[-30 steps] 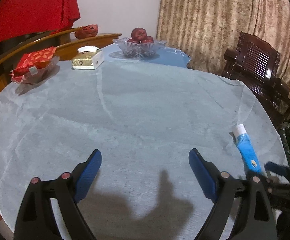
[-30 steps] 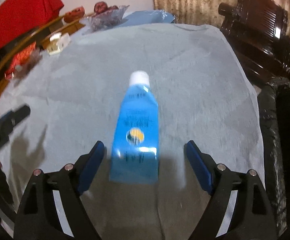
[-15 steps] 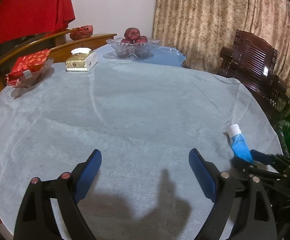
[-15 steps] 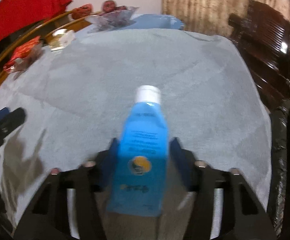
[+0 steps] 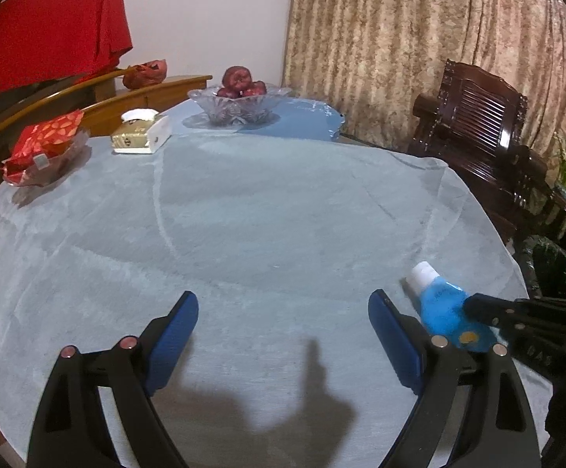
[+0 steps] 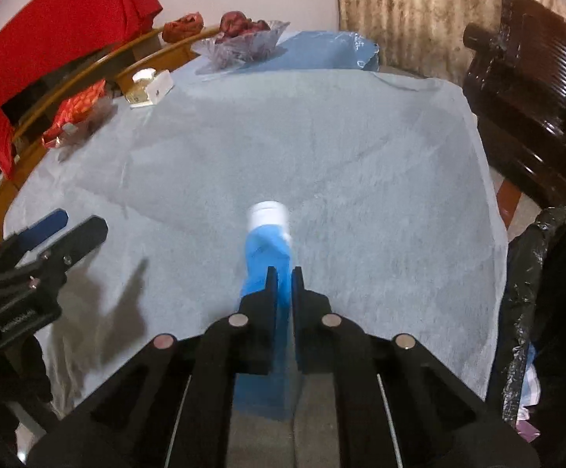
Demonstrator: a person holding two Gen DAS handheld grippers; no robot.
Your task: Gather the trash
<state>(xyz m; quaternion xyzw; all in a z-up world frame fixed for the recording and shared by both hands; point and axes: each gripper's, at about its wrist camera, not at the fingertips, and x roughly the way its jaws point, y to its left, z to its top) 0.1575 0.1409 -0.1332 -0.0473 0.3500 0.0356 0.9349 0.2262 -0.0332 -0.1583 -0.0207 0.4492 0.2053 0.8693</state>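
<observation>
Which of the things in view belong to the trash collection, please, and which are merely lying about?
Part of the job:
- blue tube, clamped in the right claw
- black bin bag beside the table

Just lying about:
- fruit bowl
- tissue box
- red packet
- wooden chair

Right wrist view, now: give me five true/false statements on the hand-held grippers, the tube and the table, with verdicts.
1. The right hand-held gripper is shut on the blue tube. True.
2. The left hand-held gripper holds the tube. False: it is open and holds nothing.
3. The tube's cap is white. True.
4. The glass bowl holds tissues. False: it holds dark red fruit; tissues are in the box beside it.
5. The table is bare wood. False: a pale cloth covers it.
</observation>
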